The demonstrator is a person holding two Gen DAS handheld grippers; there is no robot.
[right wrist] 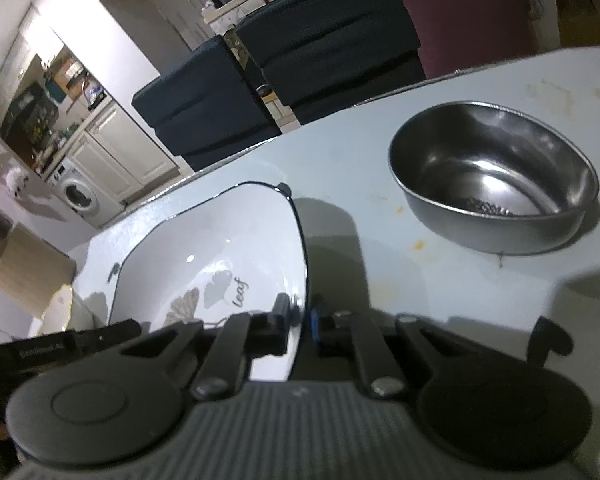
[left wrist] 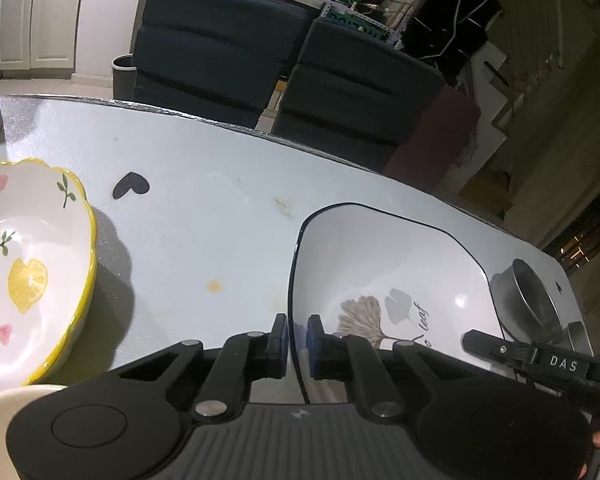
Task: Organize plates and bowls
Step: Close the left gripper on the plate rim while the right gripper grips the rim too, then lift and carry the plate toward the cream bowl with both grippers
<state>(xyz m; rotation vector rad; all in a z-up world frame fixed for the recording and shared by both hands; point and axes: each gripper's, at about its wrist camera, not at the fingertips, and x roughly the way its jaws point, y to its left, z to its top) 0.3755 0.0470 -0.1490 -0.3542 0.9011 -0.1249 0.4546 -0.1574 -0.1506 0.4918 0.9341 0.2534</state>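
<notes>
A white squarish plate (left wrist: 380,264) with a dark rim and a leaf print lies on the pale table (left wrist: 204,216). My left gripper (left wrist: 297,330) is shut on the plate's left rim, one pad on each side of the edge. In the right wrist view the same plate (right wrist: 204,256) has my right gripper (right wrist: 302,314) shut on its right rim. The right gripper's black body (left wrist: 540,360) shows at the plate's far side in the left wrist view. A lemon-print bowl (left wrist: 24,268) with a yellow wavy rim sits to the left. A steel bowl (right wrist: 496,184) stands to the right.
Two dark blue chairs (left wrist: 284,68) stand behind the table's far edge, a maroon one (left wrist: 432,136) beside them. A cream rim (left wrist: 16,398) shows at the lower left. A black heart mark (left wrist: 131,186) and stains dot the tabletop. Kitchen cabinets and a washing machine (right wrist: 80,196) are in the background.
</notes>
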